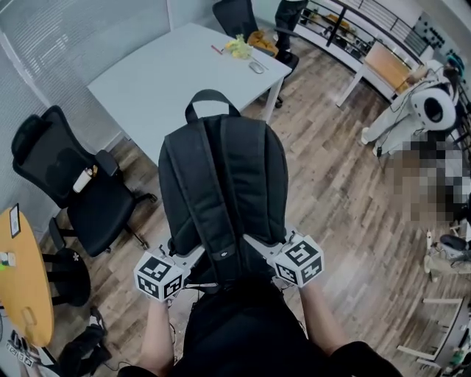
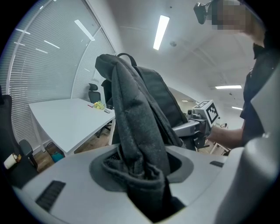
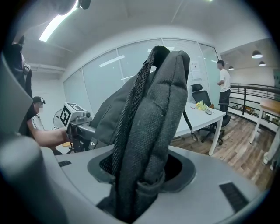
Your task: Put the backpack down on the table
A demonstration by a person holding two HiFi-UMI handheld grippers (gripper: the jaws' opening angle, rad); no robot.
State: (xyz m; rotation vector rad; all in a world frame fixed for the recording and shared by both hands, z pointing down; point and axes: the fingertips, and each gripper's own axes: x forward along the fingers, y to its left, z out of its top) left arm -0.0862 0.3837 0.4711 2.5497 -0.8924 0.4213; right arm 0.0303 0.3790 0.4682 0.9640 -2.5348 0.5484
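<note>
A black backpack hangs upright in the air in front of me, its top handle away from me, over the wooden floor short of the white table. My left gripper is shut on one shoulder strap near the pack's lower left. My right gripper is shut on the other strap at the lower right. In each gripper view the dark padded strap fills the gap between the jaws and rises from it. The table lies beyond the pack, also visible in the right gripper view.
A black office chair stands left of the pack and another chair at the table's far end. Small yellow items lie on the table's far corner. A person stands beyond it. A round wooden table is at the far left.
</note>
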